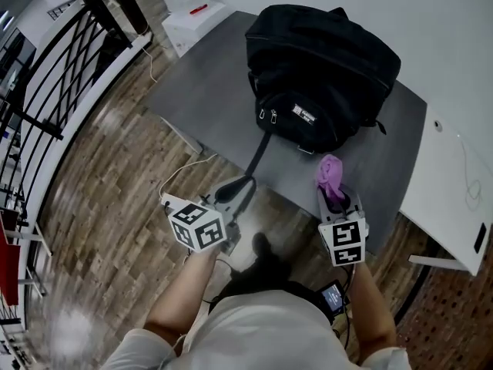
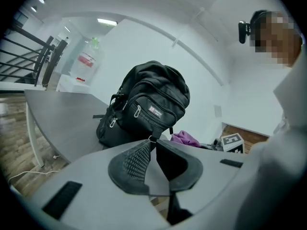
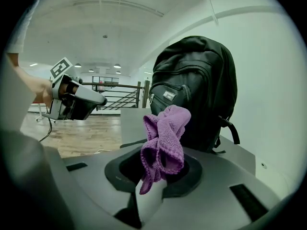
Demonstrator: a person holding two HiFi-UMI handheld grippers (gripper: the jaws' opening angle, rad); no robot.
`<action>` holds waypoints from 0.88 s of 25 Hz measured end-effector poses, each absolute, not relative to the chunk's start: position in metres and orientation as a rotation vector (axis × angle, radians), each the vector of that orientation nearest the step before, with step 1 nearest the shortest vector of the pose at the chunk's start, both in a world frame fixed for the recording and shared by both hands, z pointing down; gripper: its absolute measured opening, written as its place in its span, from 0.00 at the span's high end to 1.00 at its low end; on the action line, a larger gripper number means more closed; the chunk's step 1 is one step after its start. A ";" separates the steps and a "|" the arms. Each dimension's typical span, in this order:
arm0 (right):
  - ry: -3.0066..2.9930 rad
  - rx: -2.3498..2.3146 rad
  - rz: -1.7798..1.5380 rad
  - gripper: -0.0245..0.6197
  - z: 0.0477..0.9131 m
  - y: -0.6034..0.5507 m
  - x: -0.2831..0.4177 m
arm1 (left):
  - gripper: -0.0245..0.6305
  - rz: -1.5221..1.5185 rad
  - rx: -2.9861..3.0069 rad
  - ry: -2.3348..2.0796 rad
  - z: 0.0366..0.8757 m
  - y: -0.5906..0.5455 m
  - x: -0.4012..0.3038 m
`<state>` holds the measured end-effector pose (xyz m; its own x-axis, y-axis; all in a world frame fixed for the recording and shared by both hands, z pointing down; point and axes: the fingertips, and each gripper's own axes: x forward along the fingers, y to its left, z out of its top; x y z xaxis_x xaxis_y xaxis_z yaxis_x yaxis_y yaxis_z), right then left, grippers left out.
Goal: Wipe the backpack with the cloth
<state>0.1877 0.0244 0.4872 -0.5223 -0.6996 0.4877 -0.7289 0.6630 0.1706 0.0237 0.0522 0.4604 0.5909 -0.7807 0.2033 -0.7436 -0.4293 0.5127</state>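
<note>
A black backpack (image 1: 320,72) stands upright at the back of the grey table (image 1: 208,91); one strap (image 1: 258,154) trails toward the front edge. My right gripper (image 1: 337,199) is shut on a bunched purple cloth (image 1: 331,172), held just in front of the backpack's lower right side. In the right gripper view the cloth (image 3: 165,138) sticks up out of the jaws and hides part of the backpack (image 3: 201,85). My left gripper (image 1: 235,191) hovers at the table's front edge near the strap's end. Its pads (image 2: 132,159) meet at the tips with nothing between them, facing the backpack (image 2: 148,104).
A white desk (image 1: 447,183) adjoins the table on the right. A black railing (image 1: 62,60) runs along the left over the wooden floor. A white box (image 1: 192,14) stands behind the table's far left corner, and a cable (image 1: 181,172) lies on the floor.
</note>
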 end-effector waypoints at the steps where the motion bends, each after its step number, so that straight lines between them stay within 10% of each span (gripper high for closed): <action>1: -2.368 1.093 0.075 0.84 0.487 0.030 0.180 | 0.93 -0.085 2.254 -1.221 0.461 0.060 0.018; 22: -2.367 1.227 0.157 0.84 0.464 0.040 -0.017 | 0.93 -0.039 2.381 -1.052 0.442 0.052 -0.164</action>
<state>-0.0166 0.0404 0.4642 -0.4918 -0.7436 0.4530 -0.7969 0.5940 0.1099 -0.1640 0.0523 0.4419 0.6962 -0.6946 0.1813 -0.6791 -0.5553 0.4801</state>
